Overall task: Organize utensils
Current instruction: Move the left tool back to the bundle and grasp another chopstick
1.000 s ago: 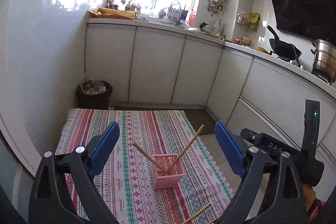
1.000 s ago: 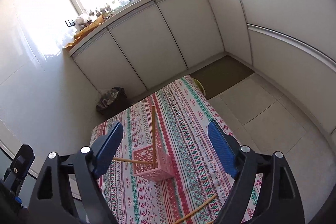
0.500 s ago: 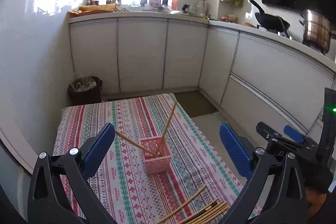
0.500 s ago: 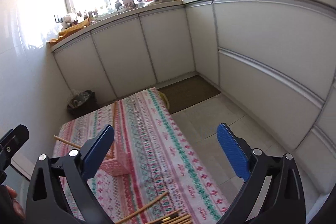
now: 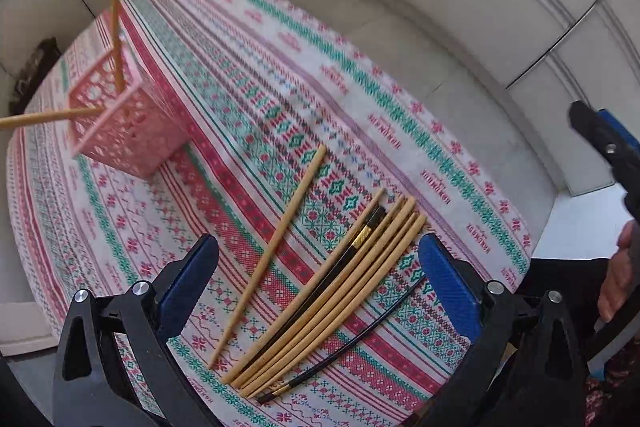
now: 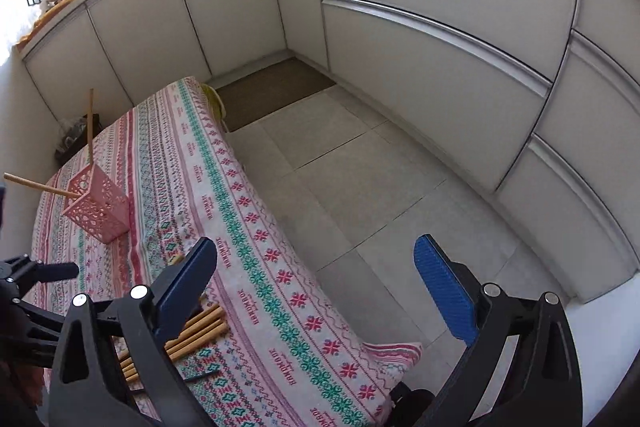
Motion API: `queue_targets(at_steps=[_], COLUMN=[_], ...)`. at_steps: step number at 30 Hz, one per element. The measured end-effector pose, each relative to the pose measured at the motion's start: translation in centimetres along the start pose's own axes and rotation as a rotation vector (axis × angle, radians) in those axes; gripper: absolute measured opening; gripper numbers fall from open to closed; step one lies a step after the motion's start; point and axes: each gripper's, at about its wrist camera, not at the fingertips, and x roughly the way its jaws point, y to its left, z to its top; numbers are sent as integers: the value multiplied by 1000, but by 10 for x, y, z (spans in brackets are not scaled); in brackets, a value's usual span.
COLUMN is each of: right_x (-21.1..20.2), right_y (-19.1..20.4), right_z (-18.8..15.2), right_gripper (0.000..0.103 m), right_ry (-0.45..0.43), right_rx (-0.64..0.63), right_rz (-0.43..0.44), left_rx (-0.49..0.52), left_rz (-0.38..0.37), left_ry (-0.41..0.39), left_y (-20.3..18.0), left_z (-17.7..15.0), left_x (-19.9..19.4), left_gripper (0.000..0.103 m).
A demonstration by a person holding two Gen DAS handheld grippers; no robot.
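Observation:
A pink lattice basket (image 5: 120, 125) (image 6: 100, 209) stands on the patterned tablecloth (image 5: 256, 75) with two wooden chopsticks (image 5: 117, 11) leaning out of it. Nearer to me lie a bundle of wooden chopsticks (image 5: 340, 291) (image 6: 196, 331), a single wooden chopstick (image 5: 276, 247) left of it, a black chopstick with a gold band (image 5: 360, 239) in the bundle, and a thin black stick (image 5: 352, 343). My left gripper (image 5: 318, 279) hangs open above the bundle, pointing steeply down. My right gripper (image 6: 316, 279) is open over the table's right edge, empty.
White kitchen cabinets (image 6: 400, 27) run around the room. Grey floor tiles (image 6: 360, 179) and a brown mat (image 6: 272, 87) lie right of the table. A dark bin (image 6: 70, 143) stands behind the table's far left corner. A person's hand (image 5: 618, 279) holds the right gripper.
Both grippers have tipped downward and dropped toward the table. The left view has swung from the room to the chopsticks lying on the cloth. The basket has shifted to the upper left in both views.

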Motion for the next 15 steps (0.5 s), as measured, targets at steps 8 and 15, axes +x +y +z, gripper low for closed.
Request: queue_targets(at_steps=[8, 15], right_x=[15, 21], right_y=[-1, -5], right_z=[-3, -5], right_gripper=[96, 96], right_ry=[87, 127], right_rx=[-35, -19], right_rz=[29, 48], left_rx=[-87, -99], left_rz=[-33, -78], left_ry=[79, 119], left_y=[20, 22], left_z=[24, 30], left_x=[46, 81], left_gripper=[95, 47])
